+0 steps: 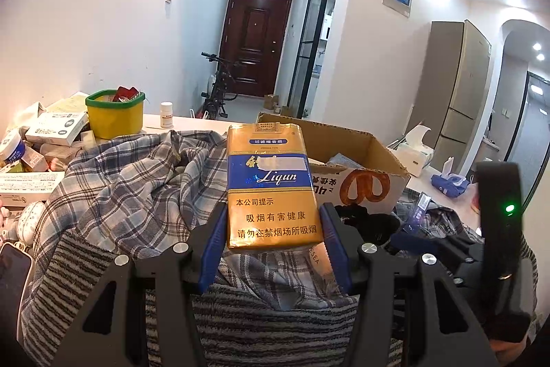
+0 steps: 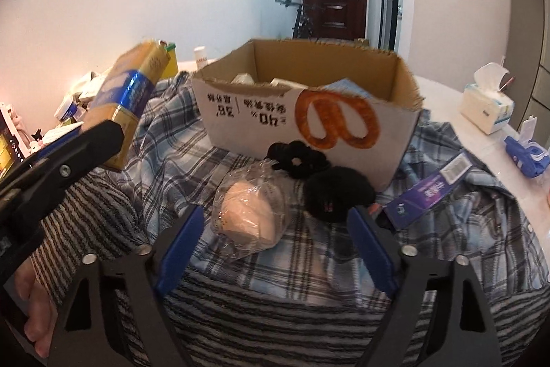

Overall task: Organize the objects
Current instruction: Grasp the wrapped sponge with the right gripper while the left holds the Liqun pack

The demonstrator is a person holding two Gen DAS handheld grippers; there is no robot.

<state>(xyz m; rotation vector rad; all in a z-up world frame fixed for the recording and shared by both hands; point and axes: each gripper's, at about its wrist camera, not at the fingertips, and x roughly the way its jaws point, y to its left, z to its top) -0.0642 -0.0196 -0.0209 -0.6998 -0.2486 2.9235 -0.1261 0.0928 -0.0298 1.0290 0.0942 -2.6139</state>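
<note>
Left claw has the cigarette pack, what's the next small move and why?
Probably carry the cigarette pack forward over the open cardboard box and release it there. The left claw holds it raised above the plaid cloth, and the box just ahead already holds other items.

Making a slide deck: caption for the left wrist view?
Left hand-held gripper holds a gold-and-blue cigarette pack above plaid cloth, before a cardboard box.

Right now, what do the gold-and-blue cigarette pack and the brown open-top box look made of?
Gold-and-blue cigarette pack in the left gripper: likely paper under glossy film, judging by glare and crinkled corners. Brown open-top box: matte corrugated cardboard, with ragged torn rims.
</note>
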